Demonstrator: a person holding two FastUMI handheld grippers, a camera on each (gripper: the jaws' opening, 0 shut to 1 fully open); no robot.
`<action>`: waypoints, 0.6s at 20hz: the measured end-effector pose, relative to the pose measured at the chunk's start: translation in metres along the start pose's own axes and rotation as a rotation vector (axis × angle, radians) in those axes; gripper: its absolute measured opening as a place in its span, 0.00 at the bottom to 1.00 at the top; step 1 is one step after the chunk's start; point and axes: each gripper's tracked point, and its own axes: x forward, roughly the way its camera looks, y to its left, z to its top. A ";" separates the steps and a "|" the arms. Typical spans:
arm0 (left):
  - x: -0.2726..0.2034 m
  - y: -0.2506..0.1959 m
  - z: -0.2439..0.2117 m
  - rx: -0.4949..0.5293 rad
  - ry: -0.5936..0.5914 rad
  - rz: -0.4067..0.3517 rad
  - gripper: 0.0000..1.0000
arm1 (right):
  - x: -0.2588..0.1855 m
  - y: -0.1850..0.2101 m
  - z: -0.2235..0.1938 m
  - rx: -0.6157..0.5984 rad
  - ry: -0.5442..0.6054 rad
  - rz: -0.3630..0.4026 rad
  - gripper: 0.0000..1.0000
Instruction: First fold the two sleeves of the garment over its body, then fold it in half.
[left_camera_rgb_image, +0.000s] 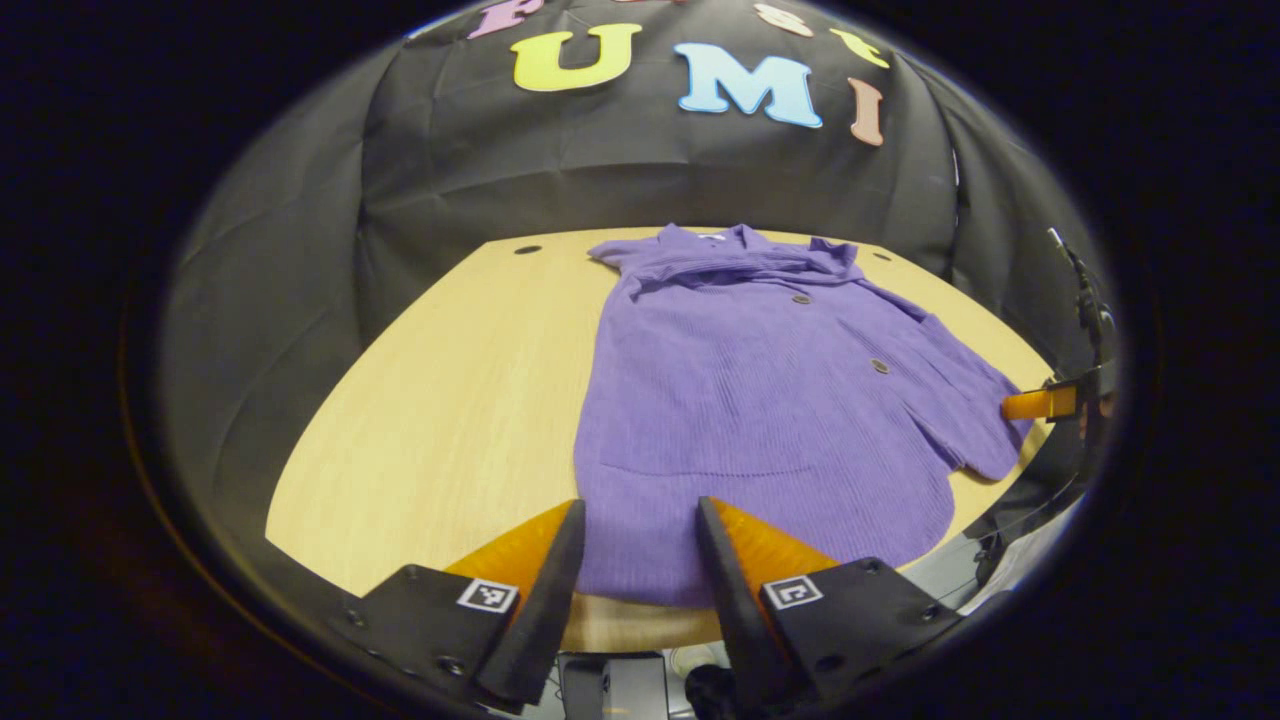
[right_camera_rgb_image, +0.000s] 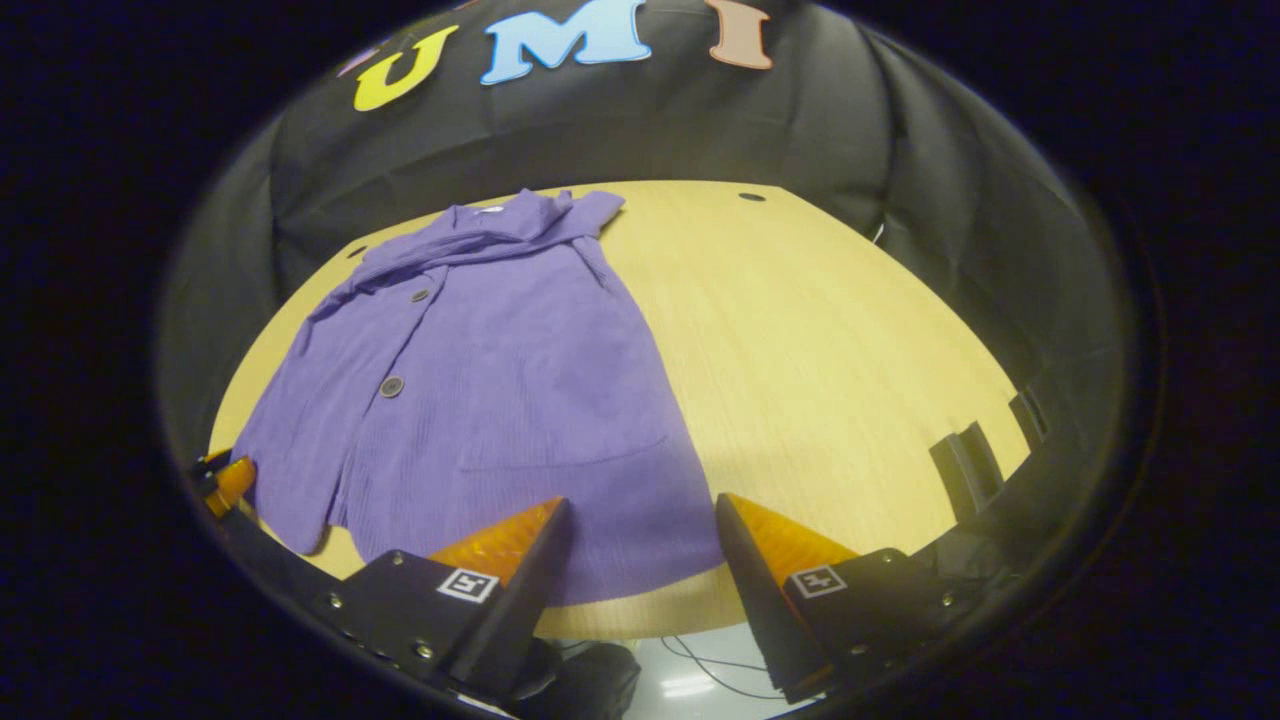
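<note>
- My left gripper (left_camera_rgb_image: 640, 530) has its jaws apart and holds nothing. In the left gripper view the near hem of the purple garment (left_camera_rgb_image: 740, 400) lies in the gap between the fingers, at the bottom centre of the frame.
- My right gripper (right_camera_rgb_image: 640, 525) is also spread and empty. In the right gripper view the hem's corner sits between its fingers, and the body of the garment (right_camera_rgb_image: 500, 380) runs up and to the left.
- The garment lies flat on the wooden table (left_camera_rgb_image: 450, 400). Its long axis runs straight away from both sets of jaws, from the hem near me to the collar (left_camera_rgb_image: 720, 250) at the upper centre. It is at full length, not folded in half.
- One sleeve (left_camera_rgb_image: 960, 400) lies out past the body, at the right of the left gripper view and at the lower left (right_camera_rgb_image: 290, 440) of the right gripper view. I judge it has yet to go over the body.
- The opposite edge is a straight line with no sleeve sticking out. That sleeve may already lie folded in, but I cannot tell.
- Each view shows a fingertip (left_camera_rgb_image: 1040, 403) of the other gripper just beside the sleeve's end, so I cannot say which hand is nearer.
- Nothing else lies on the table in the way, and the buttons (left_camera_rgb_image: 880, 365) face up.
</note>
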 end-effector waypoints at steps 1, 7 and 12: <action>0.000 -0.006 0.002 -0.004 -0.008 -0.003 0.54 | 0.001 -0.002 0.002 0.010 -0.006 0.002 0.82; 0.005 -0.017 0.002 -0.030 0.013 0.044 0.12 | 0.004 -0.003 0.006 0.141 -0.015 0.032 0.10; -0.001 -0.025 0.009 -0.073 0.088 0.102 0.08 | -0.006 0.011 0.011 0.185 0.003 0.132 0.02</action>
